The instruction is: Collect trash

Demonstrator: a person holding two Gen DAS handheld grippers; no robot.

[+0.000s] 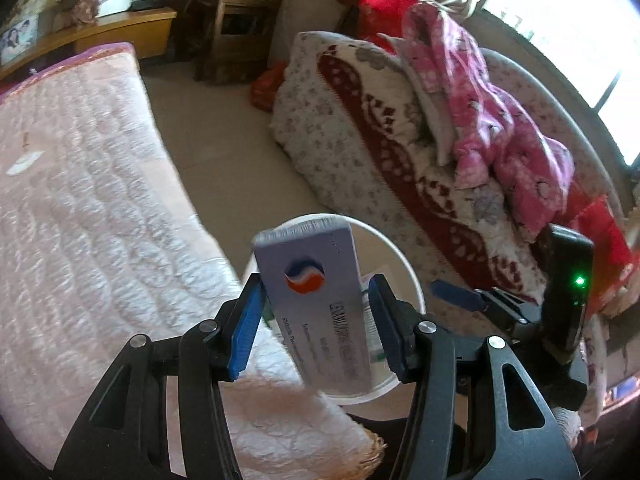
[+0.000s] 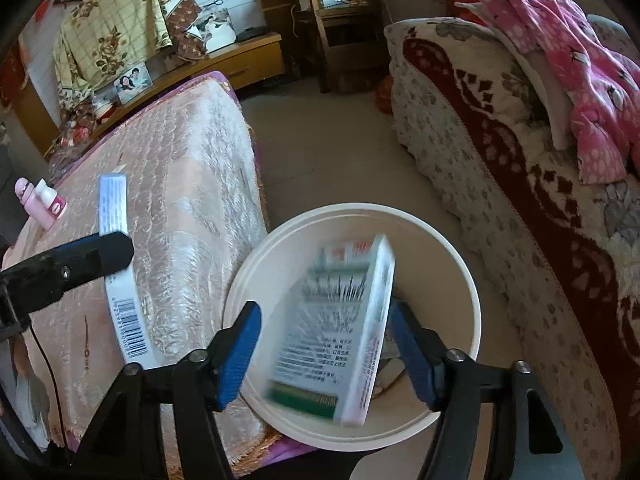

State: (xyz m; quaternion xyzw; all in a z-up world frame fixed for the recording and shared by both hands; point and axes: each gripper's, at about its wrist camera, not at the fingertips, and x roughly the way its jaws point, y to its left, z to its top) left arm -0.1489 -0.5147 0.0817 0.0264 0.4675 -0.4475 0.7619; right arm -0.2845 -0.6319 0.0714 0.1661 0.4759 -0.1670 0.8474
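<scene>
My left gripper (image 1: 316, 320) is shut on a long grey-lilac medicine box (image 1: 312, 304) with a red and blue round logo, held over the rim of a white round bin (image 1: 404, 256) on the floor. My right gripper (image 2: 326, 352) is open above the same bin (image 2: 460, 260). A white box with green print (image 2: 336, 336) is blurred between its fingers, tilted over the bin's mouth and apart from both pads. Other packaging lies in the bin. The left gripper (image 2: 72, 264) with its box (image 2: 116, 216) shows at the left of the right wrist view.
A table with a pink embroidered cloth (image 2: 180, 184) stands left of the bin. A pink bottle (image 2: 40, 202) lies on it. A sofa with a floral blanket (image 2: 500, 152) and pink clothing (image 2: 560, 48) is on the right. Beige floor (image 2: 328, 148) runs between them.
</scene>
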